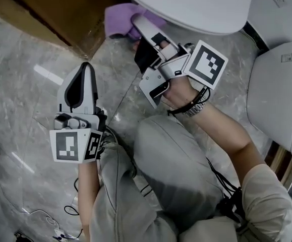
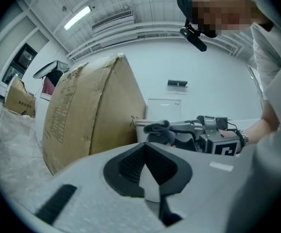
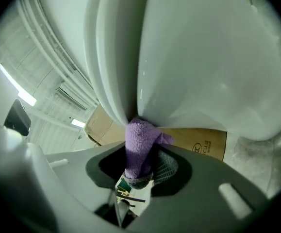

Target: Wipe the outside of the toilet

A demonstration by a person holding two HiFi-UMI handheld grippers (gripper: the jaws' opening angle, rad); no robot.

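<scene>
The white toilet (image 1: 196, 4) fills the top of the head view, and its curved bowl (image 3: 203, 57) looms over the right gripper view. A purple cloth (image 1: 123, 20) is pressed against the bowl's outside just under the rim. My right gripper (image 1: 138, 23) is shut on that cloth (image 3: 140, 144), which sticks up between its jaws (image 3: 140, 157) to the porcelain. My left gripper (image 1: 83, 82) hangs over the marble floor to the left, well away from the toilet, jaws together and empty (image 2: 147, 171). Its view shows the right gripper (image 2: 198, 137) holding the cloth (image 2: 157, 128).
A brown cardboard box (image 1: 60, 14) stands on the floor close left of the toilet, also in the left gripper view (image 2: 91, 110). Another white fixture (image 1: 282, 89) stands at the right. The person's knee (image 1: 171, 155) is below the grippers. Cables (image 1: 50, 218) trail on the floor.
</scene>
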